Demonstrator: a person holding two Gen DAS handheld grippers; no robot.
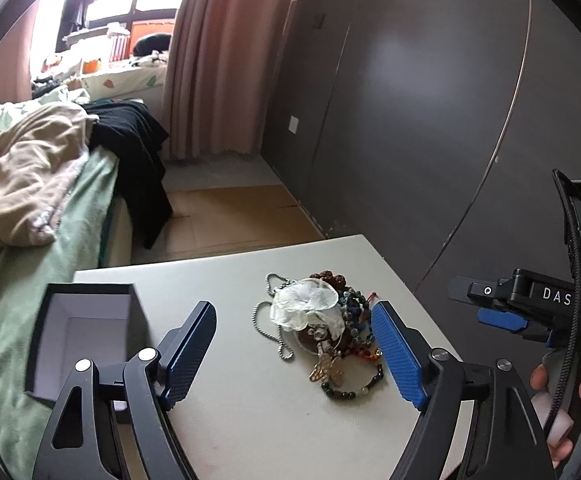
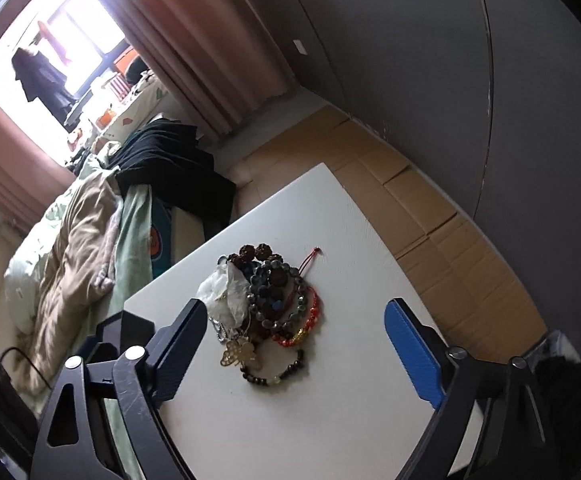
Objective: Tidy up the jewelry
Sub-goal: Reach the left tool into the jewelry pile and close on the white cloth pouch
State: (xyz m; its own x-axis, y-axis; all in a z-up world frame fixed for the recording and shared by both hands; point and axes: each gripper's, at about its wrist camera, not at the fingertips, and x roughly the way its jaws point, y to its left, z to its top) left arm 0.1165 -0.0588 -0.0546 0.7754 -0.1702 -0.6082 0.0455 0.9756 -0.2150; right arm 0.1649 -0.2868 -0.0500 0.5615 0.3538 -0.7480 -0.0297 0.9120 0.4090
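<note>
Jewelry (image 1: 322, 328) lies in one tangled pile on the white table (image 1: 226, 420), so single chains and bead bracelets are hard to separate; a crumpled clear bag (image 1: 304, 306) covers part. Both the left gripper (image 1: 294, 354) and the right gripper (image 2: 296, 354) point down at the pile, jaws wide and holding nothing. An open black box (image 1: 86, 332) stands left, partly behind the left finger.

One bench (image 1: 250, 420) carries one open black box (image 1: 86, 336) at its left edge and one tangled heap of jewelry (image 1: 322, 328) near the middle. In the heap: one white gauze pouch (image 1: 306, 308), one gold butterfly pendant (image 2: 239, 352), one silver ball chain (image 1: 268, 320); the beaded bracelets overlap too much to count.
</note>
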